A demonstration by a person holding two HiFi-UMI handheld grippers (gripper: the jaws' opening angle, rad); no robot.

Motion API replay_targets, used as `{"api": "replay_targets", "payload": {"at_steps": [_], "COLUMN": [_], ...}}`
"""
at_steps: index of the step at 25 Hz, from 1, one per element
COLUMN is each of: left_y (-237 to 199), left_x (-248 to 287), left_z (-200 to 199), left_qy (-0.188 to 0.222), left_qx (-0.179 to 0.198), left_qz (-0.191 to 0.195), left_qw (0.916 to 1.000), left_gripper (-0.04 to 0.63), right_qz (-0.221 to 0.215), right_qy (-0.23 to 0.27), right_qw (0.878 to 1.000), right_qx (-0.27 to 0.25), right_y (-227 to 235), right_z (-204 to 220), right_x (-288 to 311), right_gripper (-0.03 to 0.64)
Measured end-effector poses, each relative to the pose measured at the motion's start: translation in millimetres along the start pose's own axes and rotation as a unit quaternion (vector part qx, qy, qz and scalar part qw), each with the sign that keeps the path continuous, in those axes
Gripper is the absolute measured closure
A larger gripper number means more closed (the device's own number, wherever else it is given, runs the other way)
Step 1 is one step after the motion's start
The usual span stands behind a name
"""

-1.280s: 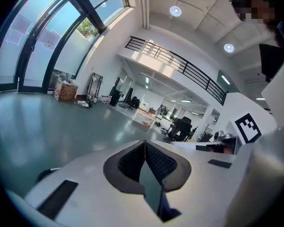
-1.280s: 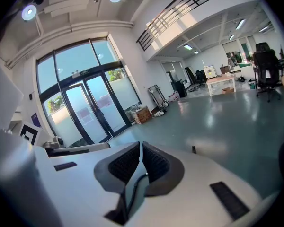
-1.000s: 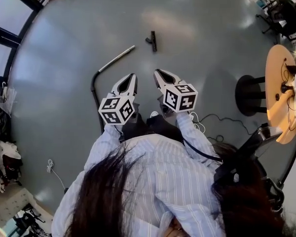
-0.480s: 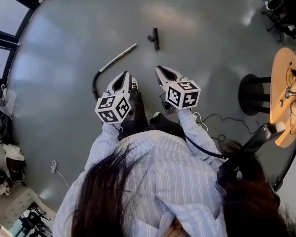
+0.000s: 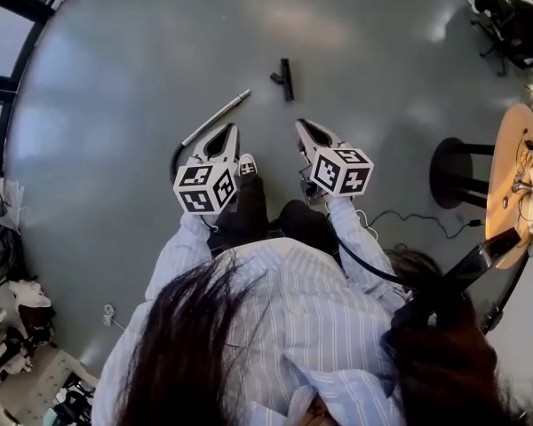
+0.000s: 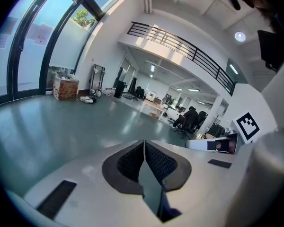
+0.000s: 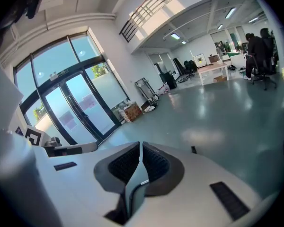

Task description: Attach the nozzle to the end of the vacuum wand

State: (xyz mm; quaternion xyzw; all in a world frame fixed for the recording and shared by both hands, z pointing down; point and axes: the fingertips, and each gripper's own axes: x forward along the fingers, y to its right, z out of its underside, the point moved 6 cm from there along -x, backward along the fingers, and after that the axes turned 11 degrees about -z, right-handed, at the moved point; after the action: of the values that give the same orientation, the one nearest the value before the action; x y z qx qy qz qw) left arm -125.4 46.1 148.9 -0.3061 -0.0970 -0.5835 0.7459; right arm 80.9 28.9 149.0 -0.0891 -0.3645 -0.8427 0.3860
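The left gripper [image 5: 232, 130] and right gripper [image 5: 302, 124] are both closed tight, holding nothing. The nozzle [image 5: 286, 78] lies on the floor [image 5: 391, 51] ahead of the right fingers. The wand [image 5: 215, 118] slants just past the left ones.

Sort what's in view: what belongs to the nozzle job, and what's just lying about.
For the job:
- nozzle and wand, lying apart on the floor
- left gripper and right gripper, both shut and empty

Lying about:
- round table
- black cable on the floor
- white cord
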Motion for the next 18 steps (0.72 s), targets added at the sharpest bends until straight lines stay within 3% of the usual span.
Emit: {"api": "replay_targets", "payload": {"at_steps": [7,13,18], "left_y": [-32.5,-30.5,-23.3], "left_x": [64.5,101.4,138.7], "left_z": [-12.1,-1.5,6.1], "left_qy": [-0.042,-0.078,-0.083], "left_qx": [0.003,-0.005,-0.004], "left_qz": [-0.002,-0.026,-0.049], "left_qw": [0.9991,0.9966,0.9954], "left_gripper": [0.588,0.586,0.586], "right_qz": [0.019,0.021,0.015], "right_qy": [-0.048,-0.104,-0.155], "right_qw": [0.999,0.992,0.982], "right_qx": [-0.013,-0.067,-0.109], "right_y": [37.2,79.0,127.8], "right_z": [-22.2,-33.7,-34.7], "right_x": [46.7,66.1,81.2], "right_gripper": [0.593,0.594,0.592]}}
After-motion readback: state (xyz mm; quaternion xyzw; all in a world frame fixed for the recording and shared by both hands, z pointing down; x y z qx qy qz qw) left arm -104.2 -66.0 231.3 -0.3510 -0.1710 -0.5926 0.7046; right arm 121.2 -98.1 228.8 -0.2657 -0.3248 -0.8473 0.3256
